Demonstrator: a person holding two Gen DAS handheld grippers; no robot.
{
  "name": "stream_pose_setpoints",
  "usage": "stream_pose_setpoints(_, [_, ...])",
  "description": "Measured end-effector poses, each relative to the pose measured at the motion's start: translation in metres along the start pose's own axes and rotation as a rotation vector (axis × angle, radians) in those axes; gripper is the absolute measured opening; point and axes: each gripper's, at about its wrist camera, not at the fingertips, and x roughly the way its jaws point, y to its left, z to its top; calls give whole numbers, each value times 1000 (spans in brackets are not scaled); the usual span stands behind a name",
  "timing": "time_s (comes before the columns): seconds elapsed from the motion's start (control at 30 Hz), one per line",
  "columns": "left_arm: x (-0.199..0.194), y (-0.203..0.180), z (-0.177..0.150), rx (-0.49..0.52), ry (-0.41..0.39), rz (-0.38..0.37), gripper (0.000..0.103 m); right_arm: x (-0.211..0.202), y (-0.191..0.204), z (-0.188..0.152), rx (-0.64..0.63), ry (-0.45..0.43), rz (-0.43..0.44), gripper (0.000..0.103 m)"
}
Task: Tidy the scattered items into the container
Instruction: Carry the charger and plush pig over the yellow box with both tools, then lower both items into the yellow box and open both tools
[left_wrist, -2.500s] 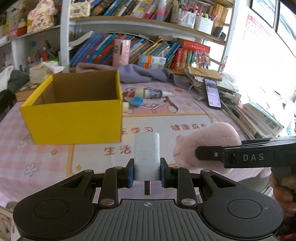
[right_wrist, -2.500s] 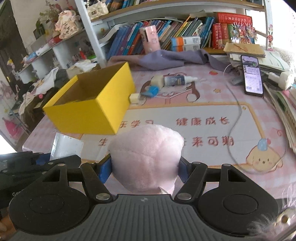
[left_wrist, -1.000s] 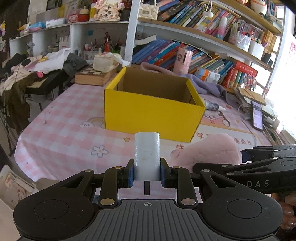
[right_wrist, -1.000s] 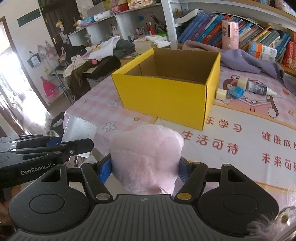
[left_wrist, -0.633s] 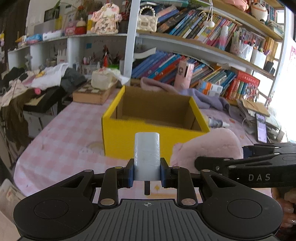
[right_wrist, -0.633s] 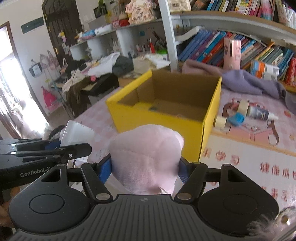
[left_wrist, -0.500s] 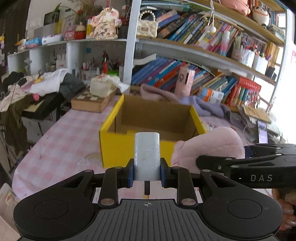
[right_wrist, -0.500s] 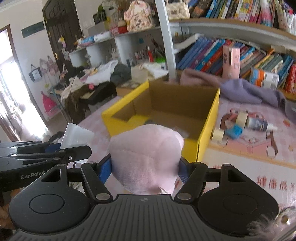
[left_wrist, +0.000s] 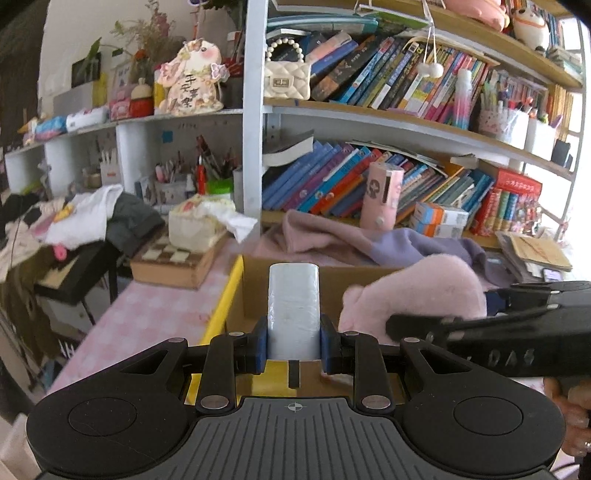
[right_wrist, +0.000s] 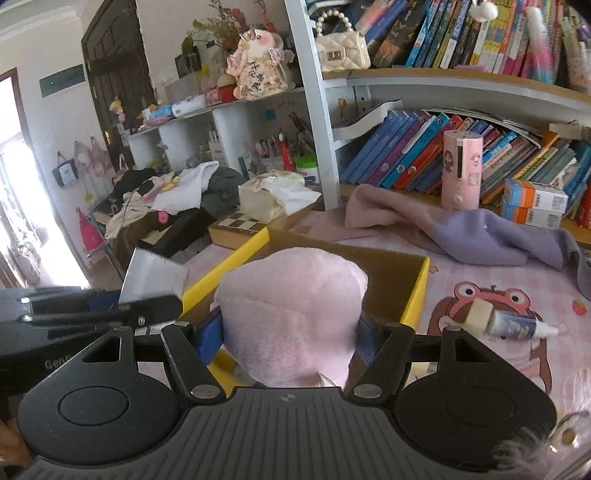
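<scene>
Only from the right wrist shows a glue bottle (right_wrist: 517, 326); both tongs (left_wrist: 293, 343) (right_wrist: 290, 332) pinch items.

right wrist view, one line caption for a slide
Right gripper holds a pink plush toy over the open yellow box.

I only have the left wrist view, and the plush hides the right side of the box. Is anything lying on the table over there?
Observer: Yes. A glue bottle lies on the table, right of the box.
Operator: Anything with it?
Observer: A tape roll sits at its blunt end.
Operator: Is the right gripper really clamping the plush?
Observer: Yes. The right gripper has a blue pad pressed into each side of the plush.
</scene>
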Motion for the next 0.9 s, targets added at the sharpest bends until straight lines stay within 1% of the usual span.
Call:
stream_pose_setpoints(0.13, [37, 0, 17, 45, 30, 15, 25, 38, -8, 8, -44, 43, -1, 68])
stream_pose_setpoints(0.23, [78, 0, 23, 71, 124, -10, 25, 74, -14, 10, -117, 97, -10, 68])
stream_pose_setpoints(0.3, [100, -1, 22, 95, 175, 0, 25, 98, -16, 9, -187, 142, -26, 68])
stream_pose_setpoints(0.37, [117, -3, 21, 123, 211, 14, 25, 117, -21, 9, -223, 184, -30, 68])
stream_pose_setpoints(0.43, [131, -4, 20, 141, 241, 20, 25, 132, -25, 10, -236, 225, -22, 68])
stream_pose_setpoints(0.6, [156, -2, 18, 138, 306, 30, 25, 153, -27, 10, -295, 277, -24, 68])
stream_pose_setpoints(0.67, [161, 1, 19, 121, 315, 29, 25, 159, -27, 10, -301, 297, -26, 68])
stream_pose_setpoints(0.7, [161, 1, 21, 114, 313, 28, 25, 160, -27, 10, -298, 302, -22, 71])
stream_pose_setpoints(0.77, [158, -1, 25, 120, 295, 24, 29, 158, -28, 12, -297, 290, -17, 74])
stream_pose_setpoints(0.8, [157, -2, 27, 132, 284, 22, 34, 156, -28, 12, -292, 284, -17, 76])
stream_pose_setpoints(0.83, [153, -5, 28, 152, 268, 22, 43, 154, -29, 13, -284, 276, -17, 76])
stream_pose_setpoints(0.87, [149, -8, 30, 169, 253, 29, 50, 153, -29, 15, -275, 268, -17, 80])
stream_pose_setpoints(0.9, [146, -10, 32, 182, 238, 39, 62, 150, -29, 16, -267, 261, -18, 85])
